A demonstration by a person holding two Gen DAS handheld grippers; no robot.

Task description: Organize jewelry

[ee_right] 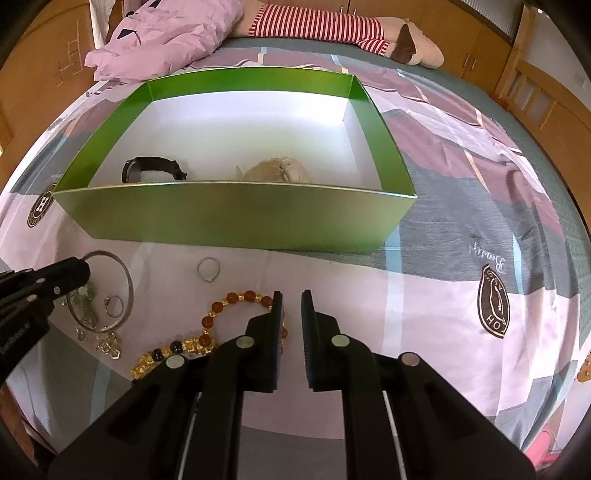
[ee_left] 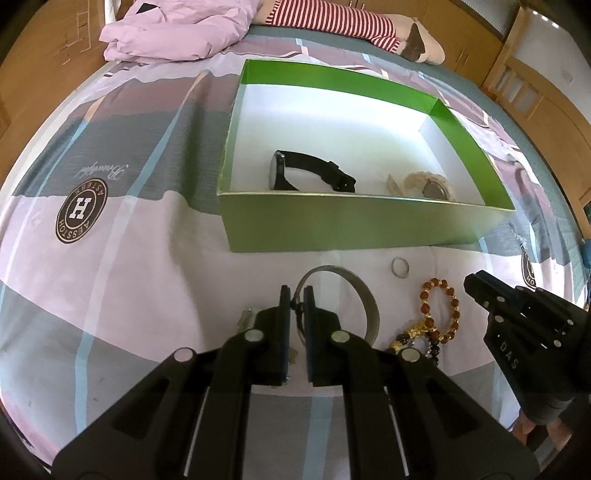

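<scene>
1. The left tongs (ee_left: 297,295) are pinching the silver bangle (ee_left: 364,295) by its rim, lifting it boxward.
2. The right tongs (ee_right: 291,299) are waiting empty, narrowly parted, beside the amber bracelet (ee_right: 236,297) lying on the bed (ee_right: 461,314).
3. The green box (ee_left: 369,225) is already holding a black watch (ee_left: 310,173).

A home bedroom is showing here: a bed w/ patterned sheet (ee_right: 461,229), a crumpled lilac quilt (ee_left: 177,33), a striped plush toy (ee_right: 332,27) & wooden wardrobes (ee_left: 461,37) lining the walls.

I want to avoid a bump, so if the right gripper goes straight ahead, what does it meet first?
Probably the near wall of the green cardboard box. The right gripper points across bare bedsheet toward it; depth is unclear.
</scene>
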